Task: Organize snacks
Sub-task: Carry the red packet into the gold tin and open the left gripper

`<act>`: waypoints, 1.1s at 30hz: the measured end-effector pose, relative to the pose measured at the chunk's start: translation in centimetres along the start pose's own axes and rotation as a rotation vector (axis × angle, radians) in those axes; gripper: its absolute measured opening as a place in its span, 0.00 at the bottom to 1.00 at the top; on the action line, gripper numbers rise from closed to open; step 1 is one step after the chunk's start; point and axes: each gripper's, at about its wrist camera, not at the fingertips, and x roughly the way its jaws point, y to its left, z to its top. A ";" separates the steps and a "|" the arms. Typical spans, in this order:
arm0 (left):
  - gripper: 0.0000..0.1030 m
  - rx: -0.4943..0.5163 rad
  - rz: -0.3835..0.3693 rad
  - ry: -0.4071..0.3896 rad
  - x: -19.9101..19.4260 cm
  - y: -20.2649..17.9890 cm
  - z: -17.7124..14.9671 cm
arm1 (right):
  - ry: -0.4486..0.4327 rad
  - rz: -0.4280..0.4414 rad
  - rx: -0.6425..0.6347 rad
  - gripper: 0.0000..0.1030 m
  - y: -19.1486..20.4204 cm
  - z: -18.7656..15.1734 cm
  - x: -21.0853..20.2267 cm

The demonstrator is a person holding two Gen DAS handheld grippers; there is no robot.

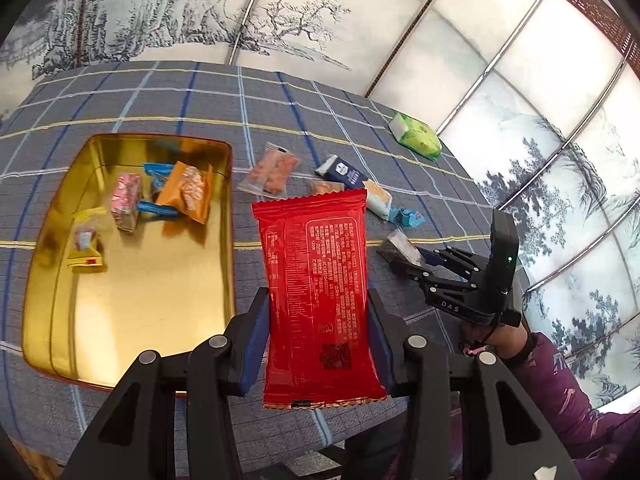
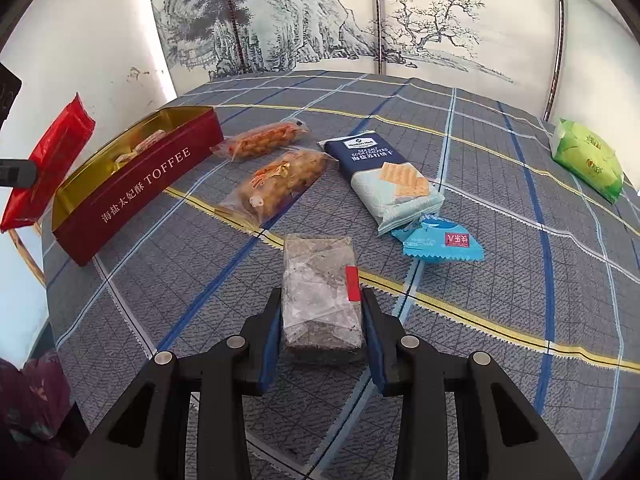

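Note:
My left gripper [image 1: 318,300] is shut on a red snack packet [image 1: 316,280] and holds it in the air just right of the gold tin tray [image 1: 132,304]. The tray holds several small wrapped snacks, among them an orange one [image 1: 186,190] and a pink one [image 1: 126,200]. My right gripper [image 2: 320,300] is shut on a clear packet with a dark block [image 2: 320,292], which lies on the checked cloth. The right gripper also shows in the left wrist view [image 1: 416,264]. The red packet [image 2: 44,168] and the tin's red TOFFEE wall [image 2: 140,184] show at left in the right wrist view.
On the cloth lie two clear packets of orange snacks [image 2: 262,142] [image 2: 280,184], a navy cracker pack [image 2: 380,176], a small blue wrapper [image 2: 440,242] and a green tissue pack [image 2: 586,160] at the far right. A painted screen stands behind the table.

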 end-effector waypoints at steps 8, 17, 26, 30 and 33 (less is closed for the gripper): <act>0.40 -0.032 0.064 -0.032 -1.9 2.7 0.2 | 0.000 0.002 -0.001 0.37 -0.1 -0.1 0.0; 0.40 -0.066 0.116 -0.036 -2.0 5.7 0.3 | 0.000 0.001 -0.002 0.37 0.0 0.0 0.0; 0.40 -0.077 0.158 -0.015 -0.9 7.7 0.1 | 0.000 0.000 -0.003 0.37 -0.1 -0.1 0.0; 0.40 -0.074 0.181 -0.010 -0.4 8.2 0.0 | 0.000 0.000 -0.003 0.37 -0.1 -0.1 0.0; 0.40 -0.074 0.195 -0.008 -0.1 8.6 0.0 | 0.000 0.000 -0.003 0.37 0.0 -0.1 0.0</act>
